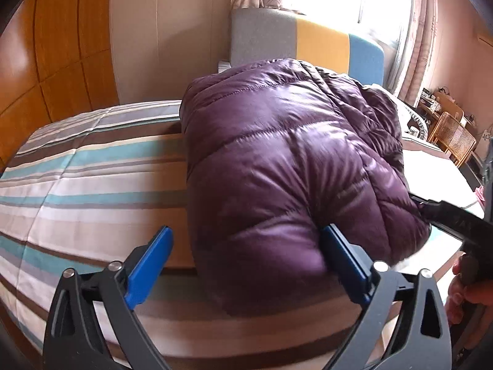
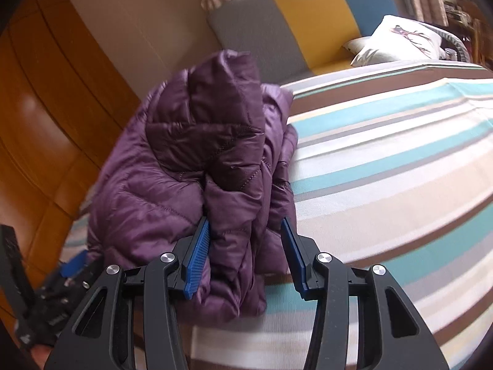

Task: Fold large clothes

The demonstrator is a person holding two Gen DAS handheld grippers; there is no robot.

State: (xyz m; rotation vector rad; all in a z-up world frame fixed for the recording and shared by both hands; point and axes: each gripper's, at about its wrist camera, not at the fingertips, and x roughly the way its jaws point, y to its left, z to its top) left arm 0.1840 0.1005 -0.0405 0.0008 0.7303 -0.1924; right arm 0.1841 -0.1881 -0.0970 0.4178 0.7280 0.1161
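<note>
Lying folded into a thick bundle on the striped bed cover (image 1: 92, 185), the purple down jacket (image 1: 292, 169) sits near the bed's foot edge, with the grey, yellow and blue headboard (image 1: 308, 43) behind it and a pillow (image 2: 400, 40) further up the bed. The left gripper (image 1: 246, 265) has its jaws spread wide; its right blue pad touches the near flank of the bundle, while the left pad stands clear over the cover, so it has hold of nothing. The right gripper (image 2: 246, 259) straddles the stacked edges at the jacket's other end, jaws partly open: the left pad presses against the folds, the right pad looks just beside them, and a firm pinch cannot be confirmed.

The jacket is likely light for its bulk, soft and springy, since the quilted filling puffs up between the stitch lines. Its shiny shell looks slippery, so layers may slide over each other and the folded stack may spring open once released. A sound hold would probably gather all the layers at a stitched seam or at the stacked edge, where the filling is thinnest, rather than on a puffed panel that would squash and slip. Pressing down flat would help push air out.
</note>
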